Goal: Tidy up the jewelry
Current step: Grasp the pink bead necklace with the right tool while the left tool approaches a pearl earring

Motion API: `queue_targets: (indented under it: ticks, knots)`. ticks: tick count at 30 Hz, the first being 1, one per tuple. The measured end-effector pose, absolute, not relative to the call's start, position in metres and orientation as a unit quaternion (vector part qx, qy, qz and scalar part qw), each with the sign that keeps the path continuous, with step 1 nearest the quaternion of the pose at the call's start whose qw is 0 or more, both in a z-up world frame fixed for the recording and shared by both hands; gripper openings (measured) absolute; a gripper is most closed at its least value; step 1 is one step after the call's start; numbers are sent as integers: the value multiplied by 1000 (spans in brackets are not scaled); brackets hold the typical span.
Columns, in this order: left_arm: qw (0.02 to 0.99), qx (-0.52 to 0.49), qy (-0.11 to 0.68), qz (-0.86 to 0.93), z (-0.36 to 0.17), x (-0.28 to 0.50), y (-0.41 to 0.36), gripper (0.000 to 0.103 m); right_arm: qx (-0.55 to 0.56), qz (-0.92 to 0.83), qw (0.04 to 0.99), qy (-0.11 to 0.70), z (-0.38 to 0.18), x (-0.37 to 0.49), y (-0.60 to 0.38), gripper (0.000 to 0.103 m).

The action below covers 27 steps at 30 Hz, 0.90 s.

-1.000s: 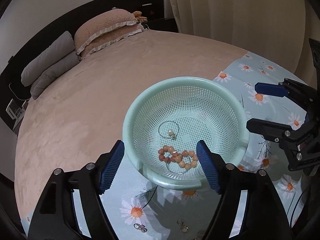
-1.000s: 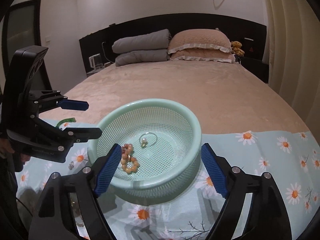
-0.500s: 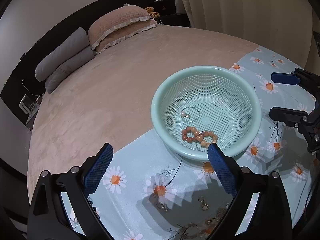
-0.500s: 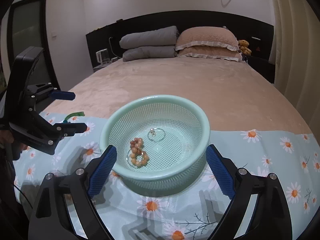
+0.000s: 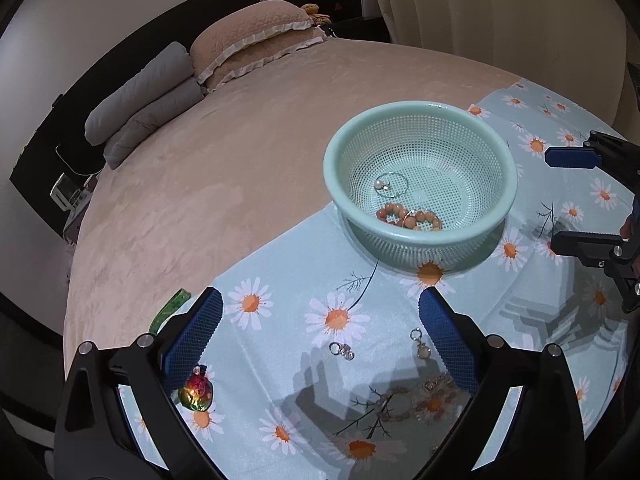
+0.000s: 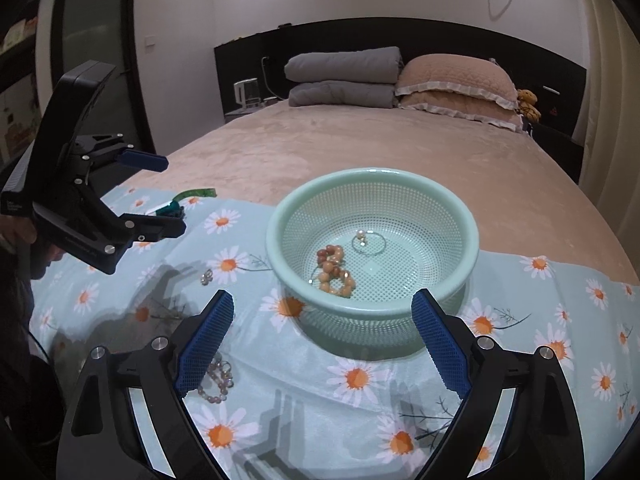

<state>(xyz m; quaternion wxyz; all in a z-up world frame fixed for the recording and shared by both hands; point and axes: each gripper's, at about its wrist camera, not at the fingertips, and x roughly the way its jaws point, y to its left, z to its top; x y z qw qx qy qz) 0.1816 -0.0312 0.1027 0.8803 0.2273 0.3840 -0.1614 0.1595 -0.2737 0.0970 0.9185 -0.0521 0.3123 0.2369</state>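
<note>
With the beaded bracelet point(image 5: 410, 219) already in the mint basket point(image 5: 332, 168), both fingers-apart, empty grippers, left gripper point(image 5: 320, 330) and right gripper point(image 6: 322, 326), should descend squarely over 1 loose ring point(image 5: 341, 350) on the daisy cloth point(image 5: 280, 264) near the basket.

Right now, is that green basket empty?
No. The basket holds a bead bracelet and a thin pearl ring.

Basket point(image 5: 420, 240) on cloth point(image 5: 280, 360) w/ bead bracelet point(image 5: 410, 218) in it; earrings point(image 5: 342, 350) lie before it.
</note>
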Motion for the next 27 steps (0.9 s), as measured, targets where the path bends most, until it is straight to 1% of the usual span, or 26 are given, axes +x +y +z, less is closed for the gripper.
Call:
queue_targets:
  ticks: [11,12,13,14,17,22,23,26,27]
  knots:
    - [866,176,435,-171,45,126,-3,97,-64,255,888,377,44,134,-244,85]
    - [864,173,440,-174,40,121,-4,97,-67,257,884,384,39,134,-240,82]
    - [861,173,444,-177,34,116,-5,97,-68,269,876,396,34,134,-235,64]
    - [859,176,446,-180,29,111,-7,97,-66,280,865,411,29,135,-230,50]
    - [853,181,450,-194,18,101,-14,97,-71,287,852,432,18,136,-220,43]
    - [848,178,455,-204,10,95,-21,97,-76,303,846,432,13,131,-211,42]
    - [847,177,456,-206,8,94,-22,97,-76,302,845,434,11,131,-210,38]
    - [844,178,462,-205,1,95,-24,97,-85,296,839,448,3,135,-204,31]
    - [843,178,465,-204,-1,95,-24,97,-90,293,840,448,1,134,-202,31]
